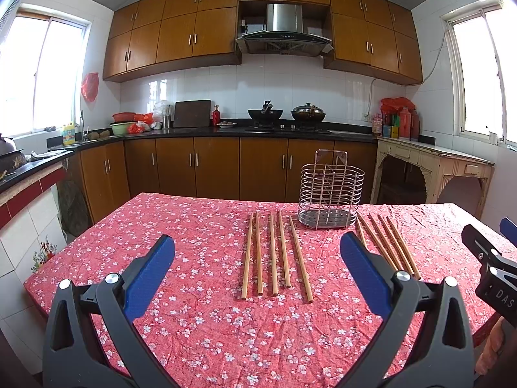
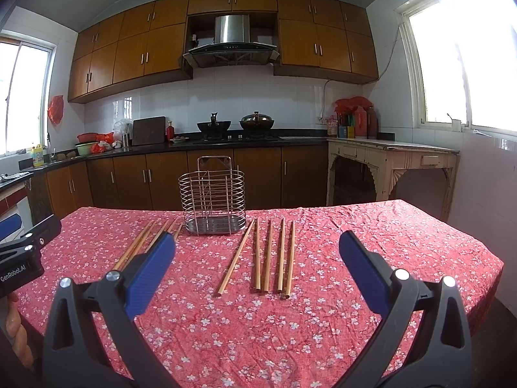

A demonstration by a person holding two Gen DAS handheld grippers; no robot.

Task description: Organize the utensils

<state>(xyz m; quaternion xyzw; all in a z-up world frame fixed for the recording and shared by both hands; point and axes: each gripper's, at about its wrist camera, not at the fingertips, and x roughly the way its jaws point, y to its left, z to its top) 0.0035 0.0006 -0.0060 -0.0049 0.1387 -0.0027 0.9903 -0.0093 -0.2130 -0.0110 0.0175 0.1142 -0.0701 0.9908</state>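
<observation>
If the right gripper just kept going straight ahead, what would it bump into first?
Probably the five wooden chopsticks lying on the red floral tablecloth, between the open right gripper fingers. The wire utensil basket stands further left; depth is uncertain.

Ten long, pale wooden chopsticks lie on the red floral tablecloth (image 1: 181,226) — five in the left group (image 1: 274,255) and five in the right group (image 2: 268,255). One oval, silver wire utensil caddy (image 1: 331,194) stands between them — nothing inside it.
</observation>
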